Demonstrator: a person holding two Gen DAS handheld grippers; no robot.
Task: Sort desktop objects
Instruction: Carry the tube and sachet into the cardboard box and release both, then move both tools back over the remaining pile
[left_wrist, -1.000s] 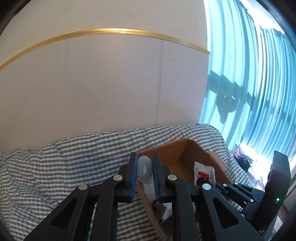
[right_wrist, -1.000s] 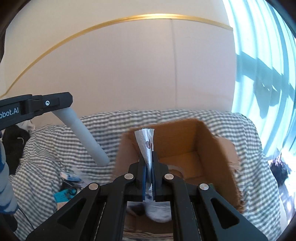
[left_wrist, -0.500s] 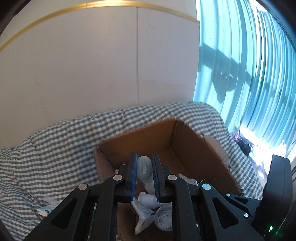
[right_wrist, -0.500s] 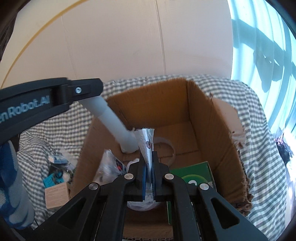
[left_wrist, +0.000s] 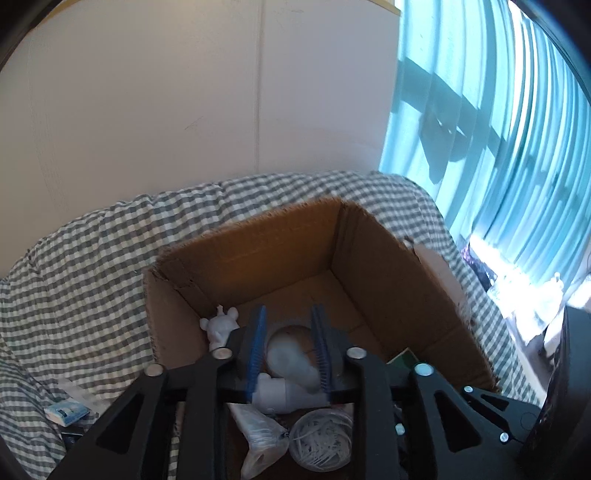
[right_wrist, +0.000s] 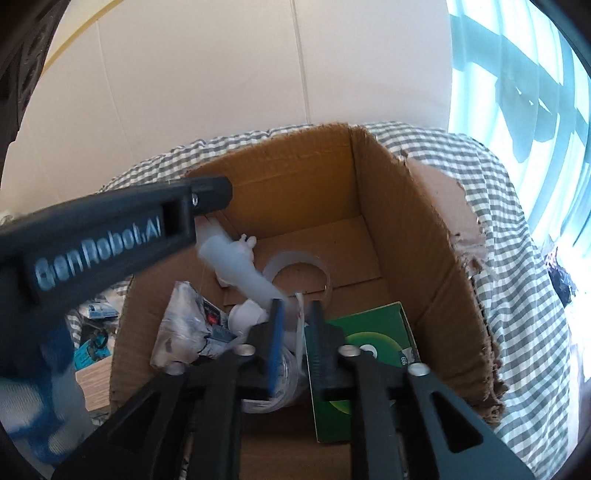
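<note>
**Ana:** A pale wall, a teal curtain (left_wrist: 498, 147) and a grey-checked cloth (left_wrist: 92, 258) over the desk, with the open brown cardboard box (left_wrist: 388, 266) set on it. Where are the tongs?

**Ben:** Both are over the box. The left gripper (left_wrist: 290, 317) has its jaws apart, and the pale grey plastic tube (left_wrist: 291, 360) sits loose between them, blurred and not pinched. The right gripper (right_wrist: 295, 314) is also spread, with a thin white sachet (right_wrist: 300, 310) in the gap, apparently ungripped.

**Ana:** What might go wrong?

**Ben:** The tube looks rigid and round. It could strike the small white figurine (left_wrist: 219, 326) or the clear tape roll (right_wrist: 299, 266), bounce, and end propped on the wall. The sachet is light and may cling to a pad. The two grippers are also close together and could knock as they lift out.
</note>
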